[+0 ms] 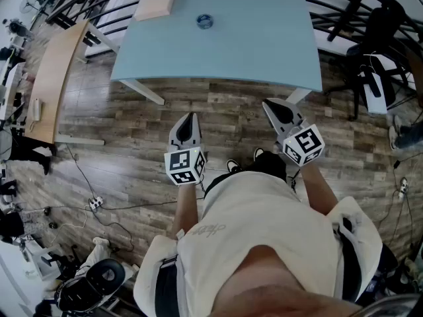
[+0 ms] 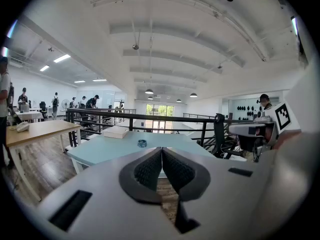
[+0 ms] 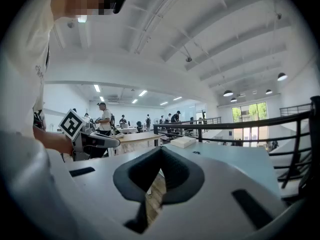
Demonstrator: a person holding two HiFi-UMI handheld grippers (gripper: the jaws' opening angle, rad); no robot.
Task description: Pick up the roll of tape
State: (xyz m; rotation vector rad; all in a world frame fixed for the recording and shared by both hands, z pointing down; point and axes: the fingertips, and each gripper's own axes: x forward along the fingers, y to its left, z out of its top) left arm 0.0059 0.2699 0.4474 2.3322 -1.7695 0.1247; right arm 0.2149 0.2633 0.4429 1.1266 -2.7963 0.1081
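Observation:
A small blue roll of tape (image 1: 205, 21) lies on the pale blue table (image 1: 264, 45), toward its far side; it also shows in the left gripper view, tape (image 2: 142, 143), just above my jaws. My left gripper (image 1: 191, 116) hangs over the wooden floor, short of the table's near edge, jaws shut with nothing between them. My right gripper (image 1: 269, 103) is held beside it, close to the table's front edge, also shut and empty. In its own view the right gripper (image 3: 161, 151) points at the table, and the tape is a tiny dark spot (image 3: 197, 153).
A flat cardboard box (image 1: 156, 2) lies on the table's far left corner. A curved wooden desk (image 1: 56, 71) stands to the left, black railing (image 1: 357, 5) and a black chair (image 1: 383, 25) to the right. Cables and a power strip (image 1: 96, 203) lie on the floor.

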